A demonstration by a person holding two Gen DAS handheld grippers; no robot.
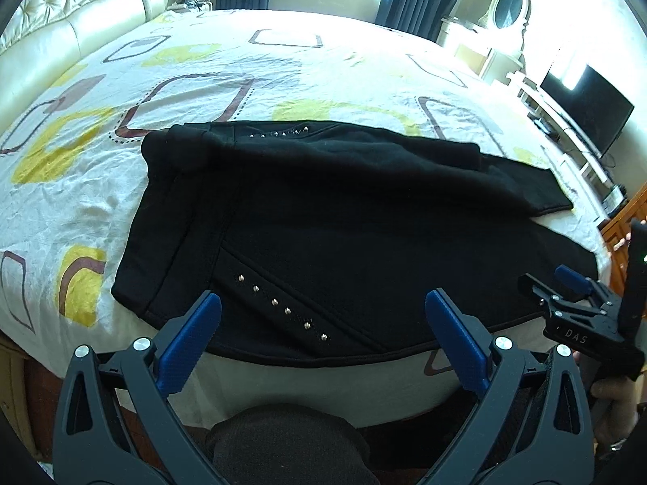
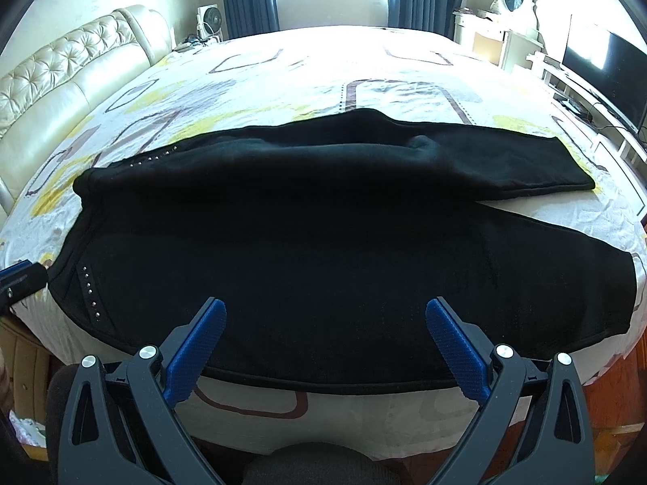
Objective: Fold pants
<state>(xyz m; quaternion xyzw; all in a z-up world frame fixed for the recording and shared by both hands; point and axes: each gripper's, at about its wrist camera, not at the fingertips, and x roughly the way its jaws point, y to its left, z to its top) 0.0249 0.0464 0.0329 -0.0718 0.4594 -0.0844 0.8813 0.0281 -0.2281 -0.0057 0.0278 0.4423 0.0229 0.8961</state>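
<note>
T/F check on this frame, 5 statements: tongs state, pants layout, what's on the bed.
1. Both tongs are open and hold nothing. True: left tongs and right tongs are spread wide, clear of the cloth.
2. The black pants lie spread across the bed. True.
3. The pants are already folded into a small square. False: both legs are still laid out towards the right, with a gap of sheet between them.
4. A row of metal studs sits near the waist end. True.
5. The pants hang from the headboard. False: they lie flat on the patterned sheet.
</note>
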